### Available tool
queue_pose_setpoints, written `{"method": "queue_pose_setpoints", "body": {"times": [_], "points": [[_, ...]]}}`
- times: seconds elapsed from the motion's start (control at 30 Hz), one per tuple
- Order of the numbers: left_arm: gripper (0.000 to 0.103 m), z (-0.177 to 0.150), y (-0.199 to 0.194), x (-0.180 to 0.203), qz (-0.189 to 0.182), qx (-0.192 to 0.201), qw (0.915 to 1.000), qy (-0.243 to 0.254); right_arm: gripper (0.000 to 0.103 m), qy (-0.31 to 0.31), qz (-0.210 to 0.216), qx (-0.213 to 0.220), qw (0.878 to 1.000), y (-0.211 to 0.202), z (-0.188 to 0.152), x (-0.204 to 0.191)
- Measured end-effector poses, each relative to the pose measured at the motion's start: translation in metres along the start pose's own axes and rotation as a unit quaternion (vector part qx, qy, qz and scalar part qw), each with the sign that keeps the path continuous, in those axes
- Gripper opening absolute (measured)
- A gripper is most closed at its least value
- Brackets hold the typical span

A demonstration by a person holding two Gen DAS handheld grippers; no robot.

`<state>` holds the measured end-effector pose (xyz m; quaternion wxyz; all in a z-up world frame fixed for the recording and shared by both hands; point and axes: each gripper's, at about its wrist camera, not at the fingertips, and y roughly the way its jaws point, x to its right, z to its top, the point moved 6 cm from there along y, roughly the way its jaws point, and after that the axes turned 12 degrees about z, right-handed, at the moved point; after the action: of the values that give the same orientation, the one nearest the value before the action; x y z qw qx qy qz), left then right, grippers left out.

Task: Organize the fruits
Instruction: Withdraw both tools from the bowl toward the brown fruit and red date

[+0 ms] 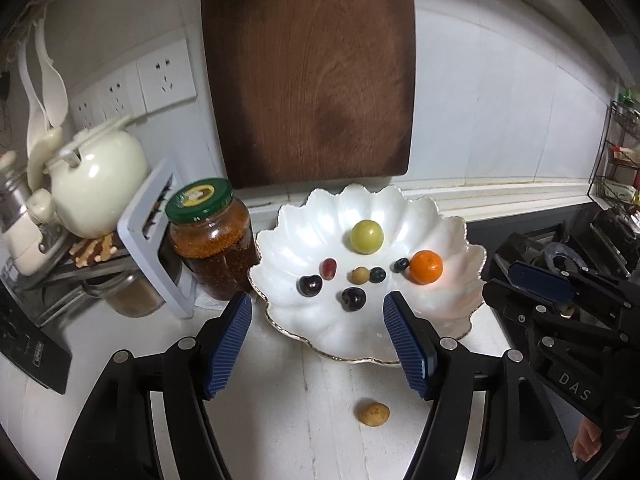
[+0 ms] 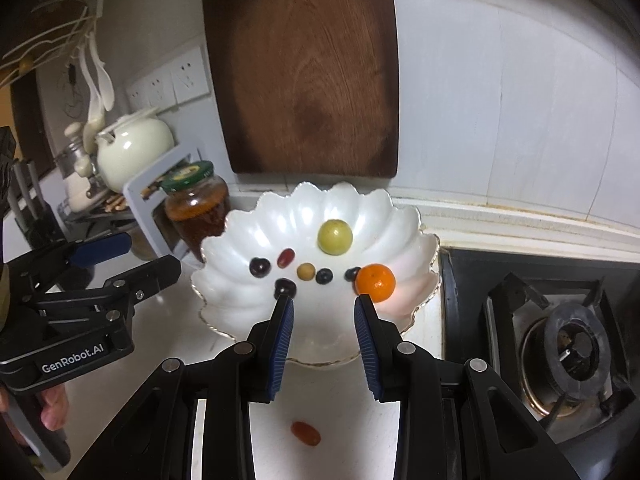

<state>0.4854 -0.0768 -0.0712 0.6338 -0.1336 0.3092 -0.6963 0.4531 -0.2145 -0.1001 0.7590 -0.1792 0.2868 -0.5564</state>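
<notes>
Eight fruits already in the scalloped white bowl [image 1: 452, 312]: green plum [image 1: 367, 237], mandarin [image 1: 426, 267], cherries, grapes, blueberries. Two left on the counter: a tan longan [image 1: 373, 413] below the left gripper [image 1: 318, 340], a red grape [image 2: 306, 433] below the right gripper [image 2: 322, 342]. Both sets of jaws spread, holding nothing.

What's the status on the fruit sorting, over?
Left tongs open, empty; right tongs open, empty. Eight fruits in scalloped dish. Tan fruit and red fruit on counter. Nothing blocking.
</notes>
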Motion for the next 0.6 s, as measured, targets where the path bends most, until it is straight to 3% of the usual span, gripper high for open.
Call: {"method": "queue_pose_setpoints", "body": {"times": [0.6], "points": [[0.071,-0.017,-0.043,-0.003,-0.019,0.021,0.9996,-0.003,0.033,-0.017,0.006,0.021,1.0,-0.038,-0.007,-0.018]]}}
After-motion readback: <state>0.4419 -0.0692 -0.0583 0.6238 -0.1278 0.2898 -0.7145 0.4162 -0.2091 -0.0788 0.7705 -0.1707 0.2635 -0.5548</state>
